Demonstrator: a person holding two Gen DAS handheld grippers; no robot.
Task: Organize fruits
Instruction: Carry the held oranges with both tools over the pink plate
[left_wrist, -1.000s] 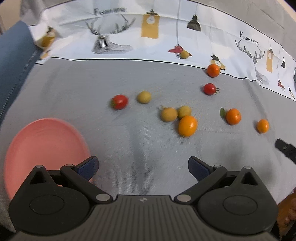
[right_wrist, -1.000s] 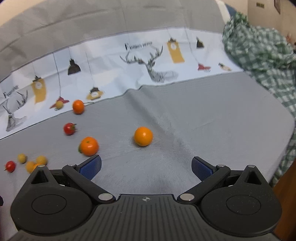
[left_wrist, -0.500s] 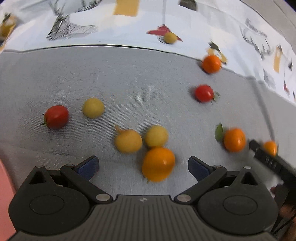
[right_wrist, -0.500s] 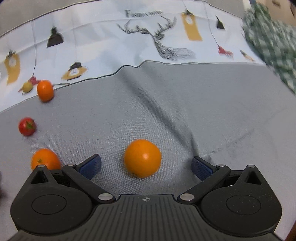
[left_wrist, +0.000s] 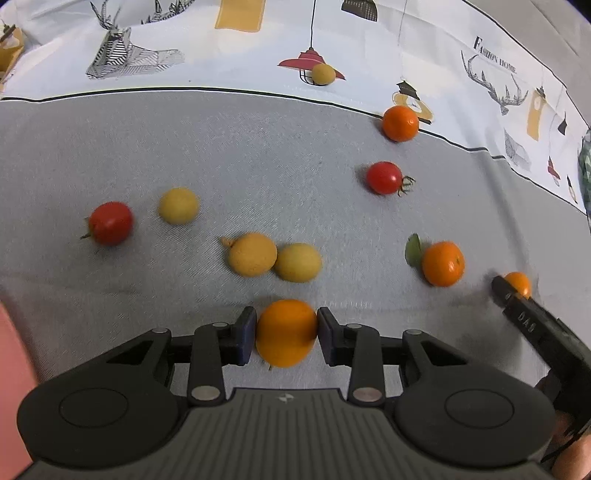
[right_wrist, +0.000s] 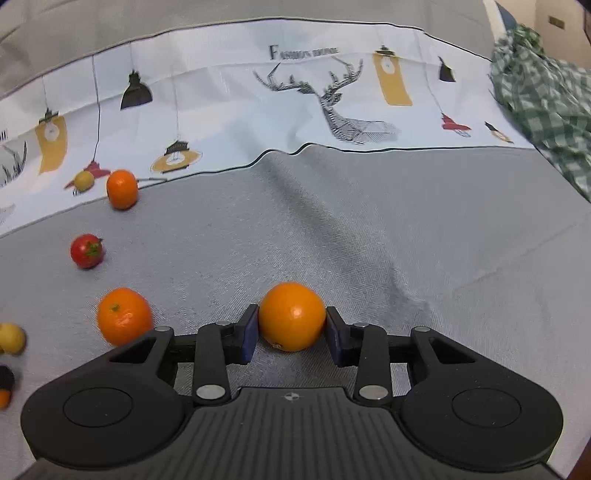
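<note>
My left gripper (left_wrist: 286, 334) is shut on an orange fruit (left_wrist: 285, 339) resting on the grey cloth. Just beyond it lie two yellow fruits (left_wrist: 252, 254) (left_wrist: 298, 262) touching each other, a third yellow one (left_wrist: 178, 205) and a red tomato (left_wrist: 110, 223) to the left. My right gripper (right_wrist: 290, 332) is shut on another orange fruit (right_wrist: 291, 315); it also shows in the left wrist view (left_wrist: 518, 283) at the far right. An orange with a leaf (left_wrist: 442, 263) lies between the two grippers and shows in the right wrist view (right_wrist: 123, 315).
A pink plate (left_wrist: 11, 369) shows at the lower left edge. Further back lie a red tomato (left_wrist: 384, 177), an orange (left_wrist: 400, 123) and a small yellow fruit (left_wrist: 323, 74) on the printed white cloth. A green checked cloth (right_wrist: 546, 96) is bunched at the right.
Both grippers moved forward and down over their orange fruits and shut on them; both were open before. The pink plate has slid almost out of the left view.
</note>
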